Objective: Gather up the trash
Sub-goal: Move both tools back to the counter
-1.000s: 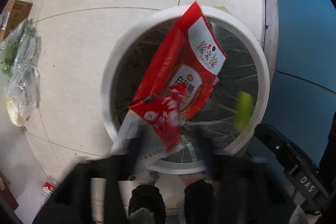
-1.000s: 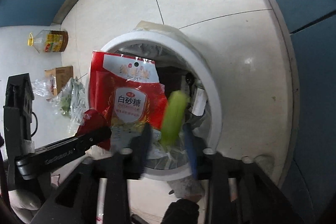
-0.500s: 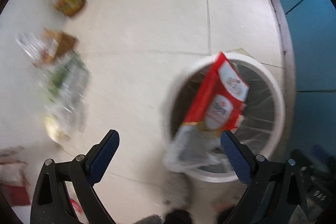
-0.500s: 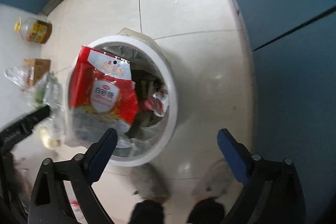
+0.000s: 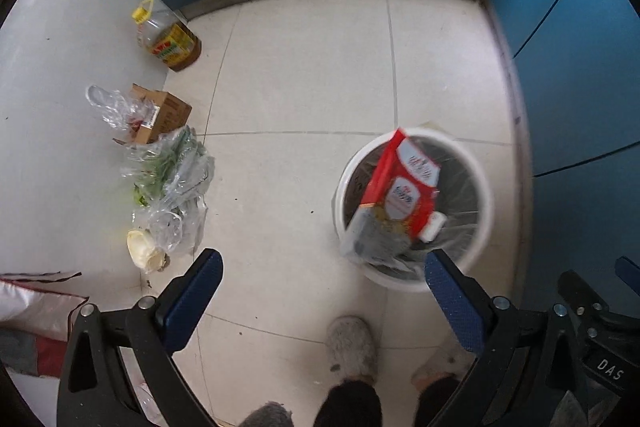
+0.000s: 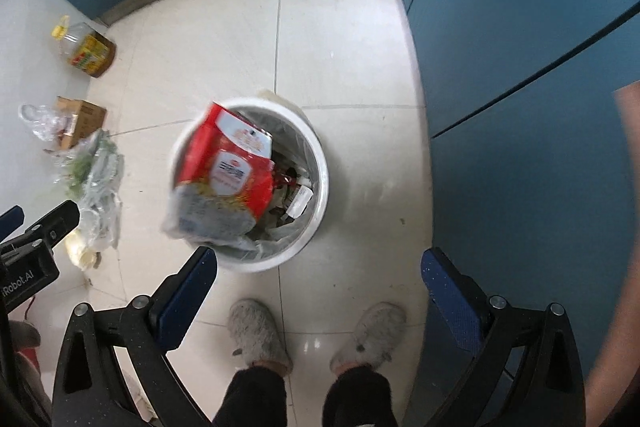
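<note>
From your left gripper [image 5: 320, 291], jaws spread and empty, the red sugar bag [image 5: 404, 191] leans on the trash bin [image 5: 486, 211] rim at 2 o'clock: light, crinkly, slippery.

Your right gripper [image 6: 318, 273] gapes too; pinch the bag's top seam.

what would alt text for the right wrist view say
A red bag sticks out of a white trash bin on a tiled floor, between the open right gripper fingers. Grey slippers stand below; plastic bags and an oil bottle lie left.
</note>
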